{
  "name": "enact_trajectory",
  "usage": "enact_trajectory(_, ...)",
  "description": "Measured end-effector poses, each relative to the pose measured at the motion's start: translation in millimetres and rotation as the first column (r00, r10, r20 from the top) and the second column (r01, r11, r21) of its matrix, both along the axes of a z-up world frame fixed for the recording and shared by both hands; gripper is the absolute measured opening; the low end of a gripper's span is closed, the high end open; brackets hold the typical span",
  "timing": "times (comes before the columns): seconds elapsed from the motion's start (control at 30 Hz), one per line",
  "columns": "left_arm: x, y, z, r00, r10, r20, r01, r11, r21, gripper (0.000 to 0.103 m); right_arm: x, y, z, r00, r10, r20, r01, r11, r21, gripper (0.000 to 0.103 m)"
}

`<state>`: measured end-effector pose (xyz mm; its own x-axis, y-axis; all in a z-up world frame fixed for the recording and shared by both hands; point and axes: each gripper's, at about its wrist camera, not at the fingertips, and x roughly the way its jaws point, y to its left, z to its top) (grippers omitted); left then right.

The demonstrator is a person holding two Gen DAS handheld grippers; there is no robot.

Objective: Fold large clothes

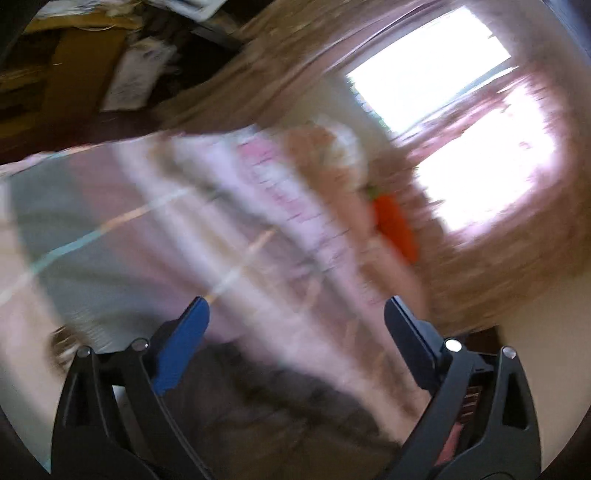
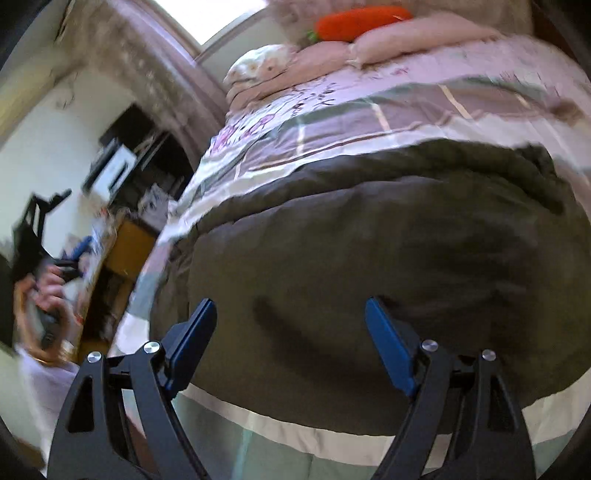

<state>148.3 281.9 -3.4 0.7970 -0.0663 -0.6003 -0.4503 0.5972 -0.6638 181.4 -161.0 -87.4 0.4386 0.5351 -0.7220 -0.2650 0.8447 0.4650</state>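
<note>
Honestly, I could read no writing anywhere. My right gripper (image 2: 291,325) hovered spread wide, empty, over the dark garment (image 2: 388,240) on the bedspread (image 2: 332,125); my left gripper (image 1: 297,314) gaped too.

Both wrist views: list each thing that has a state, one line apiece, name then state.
left tongs: open, holding nothing, view blurred by motion.
right tongs: open, empty, over the garment.
dark garment: lying on the bed, bunched and wrinkled, ungripped.
patchwork bedspread: spread flat under the garment.
pink pillows: stacked at the head of the bed.
carrot plush: lying on the pillows.
</note>
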Motion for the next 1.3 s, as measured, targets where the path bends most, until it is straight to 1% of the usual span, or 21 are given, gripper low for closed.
enact_trajectory(0.07, -17.4, -1.8, -15.0, 0.994, 0.013, -0.104, -0.016, 0.999, -0.032, 0.096, -0.6, 22.3, 3.7, 0.999, 0.039, 0.032, -0.037, 0.997, -0.07, 0.083)
enact_trajectory(0.1, -28.3, -8.0, -25.0, 0.989, 0.008, -0.15, -0.011, 1.0, -0.017, 0.096, -1.7, 27.4, 4.2, 0.998, 0.048, 0.034, -0.045, 0.995, -0.088, 0.083)
enact_trajectory(0.17, -50.8, -30.1, -52.6, 0.967, 0.003, -0.254, 0.023, 0.995, 0.096, 0.096, 0.0, 49.4, 1.5, 0.997, 0.069, 0.024, -0.065, 0.99, -0.123, 0.083)
enact_trajectory(0.2, -57.6, -39.8, -67.8, 0.955, -0.001, -0.298, 0.04, 0.991, 0.124, 0.095, -1.3, 64.3, 0.3, 0.996, 0.088, 0.019, -0.085, 0.986, -0.141, 0.083)
enact_trajectory(0.23, -59.7, -48.1, -86.2, 0.938, -0.03, -0.345, 0.073, 0.991, 0.114, 0.092, -5.2, 75.5, -0.9, 0.994, 0.11, 0.018, -0.106, 0.982, -0.157, 0.083)
enact_trajectory(0.27, -56.7, -58.0, -109.3, 0.91, -0.108, -0.401, 0.141, 0.989, 0.052, 0.087, -10.3, 86.7, -2.1, 0.991, 0.134, 0.021, -0.128, 0.976, -0.177, 0.083)
enact_trajectory(0.3, -53.8, -65.2, -123.5, 0.886, -0.166, -0.432, 0.186, 0.982, 0.004, 0.079, -10.0, 99.6, -4.0, 0.988, 0.15, 0.031, -0.14, 0.969, -0.205, 0.083)
enact_trajectory(0.33, -51.1, -71.1, -134.0, 0.867, -0.199, -0.458, 0.216, 0.976, -0.016, 0.075, -8.8, 110.1, -5.7, 0.986, 0.16, 0.043, -0.146, 0.962, -0.231, 0.083)
enact_trajectory(0.37, -47.6, -77.4, -140.7, 0.846, -0.215, -0.487, 0.243, 0.97, -0.006, 0.075, -8.4, 127.0, -6.2, 0.982, 0.18, 0.06, -0.157, 0.948, -0.278, 0.083)
enact_trajectory(0.4, -45.3, -80.7, -144.0, 0.837, -0.213, -0.503, 0.258, 0.966, 0.021, 0.076, -7.1, 138.0, -6.6, 0.979, 0.195, 0.066, -0.166, 0.937, -0.307, 0.083)
enact_trajectory(0.47, -42.0, -82.1, -150.6, 0.828, -0.194, -0.526, 0.268, 0.961, 0.067, 0.079, 7.7, 167.9, -21.6, 0.981, 0.187, 0.046, -0.151, 0.894, -0.421, 0.083)
enact_trajectory(0.57, -41.9, -75.5, -162.8, 0.824, -0.182, -0.537, 0.243, 0.969, 0.044, 0.085, 35.7, 197.6, -50.1, 0.989, 0.146, 0.023, -0.111, 0.837, -0.535, 0.085)
enact_trajectory(0.67, -41.8, -68.8, -170.0, 0.826, -0.19, -0.531, 0.233, 0.972, 0.015, 0.086, 66.7, 212.8, -69.6, 0.993, 0.115, 0.024, -0.08, 0.813, -0.577, 0.093)
enact_trajectory(0.8, -38.3, -65.4, -169.4, 0.831, -0.203, -0.518, 0.252, 0.967, 0.025, 0.088, 101.4, 215.7, -79.3, 0.997, 0.074, 0.021, -0.047, 0.808, -0.588, 0.095)
enact_trajectory(0.87, -36.5, -65.0, -169.2, 0.83, -0.207, -0.518, 0.264, 0.964, 0.038, 0.088, 109.8, 211.5, -76.2, 0.998, 0.067, 0.005, -0.052, 0.819, -0.572, 0.095)
enact_trajectory(0.93, -37.4, -65.5, -165.5, 0.828, -0.203, -0.523, 0.269, 0.962, 0.053, 0.087, 103.3, 203.5, -55.1, 0.997, 0.073, 0.037, -0.045, 0.864, -0.502, 0.09)
enact_trajectory(1.0, -37.6, -67.1, -154.7, 0.843, -0.197, -0.5, 0.266, 0.961, 0.07, 0.086, 80.6, 178.4, -20.3, 0.988, 0.109, 0.111, -0.062, 0.93, -0.361, 0.088)
enact_trajectory(1.07, -37.2, -76.8, -134.8, 0.865, -0.205, -0.458, 0.285, 0.952, 0.112, 0.086, 55.8, 146.0, 11.7, 0.978, 0.099, 0.181, -0.04, 0.952, -0.304, 0.088)
enact_trajectory(1.17, -36.9, -104.7, -105.3, 0.878, -0.231, -0.42, 0.347, 0.91, 0.225, 0.086, 24.3, 83.4, 41.8, 0.976, 0.059, 0.209, 0.009, 0.95, -0.311, 0.088)
enact_trajectory(1.23, -33.3, -130.9, -93.1, 0.865, -0.275, -0.419, 0.406, 0.875, 0.265, 0.086, 11.5, 31.1, 45.8, 0.982, -0.022, 0.188, 0.077, 0.953, -0.292, 0.088)
enact_trajectory(1.3, -28.1, -161.1, -87.5, 0.843, -0.335, -0.422, 0.467, 0.844, 0.265, 0.086, 1.8, -14.3, 38.2, 0.982, -0.107, 0.153, 0.141, 0.963, -0.23, 0.088)
